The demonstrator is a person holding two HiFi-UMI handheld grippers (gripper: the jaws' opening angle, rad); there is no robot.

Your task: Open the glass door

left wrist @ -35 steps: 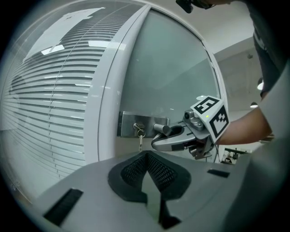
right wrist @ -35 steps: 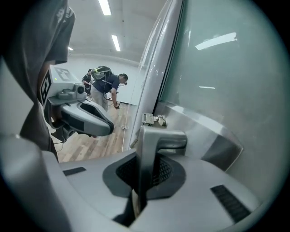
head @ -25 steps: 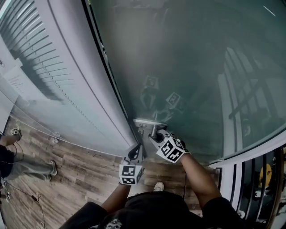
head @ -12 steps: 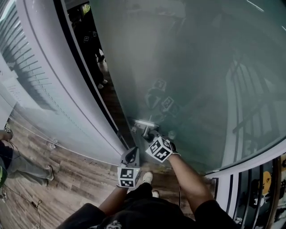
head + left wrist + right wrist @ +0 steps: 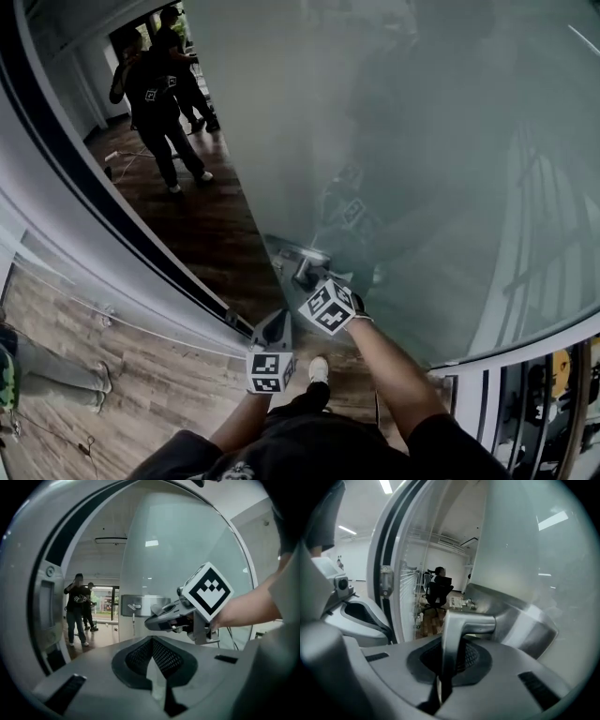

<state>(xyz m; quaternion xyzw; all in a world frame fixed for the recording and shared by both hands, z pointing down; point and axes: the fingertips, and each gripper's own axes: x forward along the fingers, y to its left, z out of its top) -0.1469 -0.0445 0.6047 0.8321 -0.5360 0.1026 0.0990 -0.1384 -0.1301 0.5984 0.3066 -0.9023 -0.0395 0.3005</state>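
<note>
Head view shows the glass door (image 5: 403, 141) swung well clear of its frame (image 5: 112, 225). A broad wedge of dark floor (image 5: 220, 220) is seen through the gap, and two people (image 5: 159, 94) stand beyond it. The handle (image 5: 302, 255) is found at the door's free edge, low in the picture. It is clamped by the right hand-held gripper (image 5: 307, 277); in the right gripper view the metal lever is seen pinched between jaws closed tight on it. The left hand-held gripper (image 5: 273, 328) is held just beside and below the right one, near the door's edge, and no contact with anything can be seen. In the left gripper view its jaws are seen pressed together with nothing between them.

The task is judged to be largely done: the latch has been freed and a passable opening made. At most a little more swing may be wanted, after which the handle is to be released.
</note>
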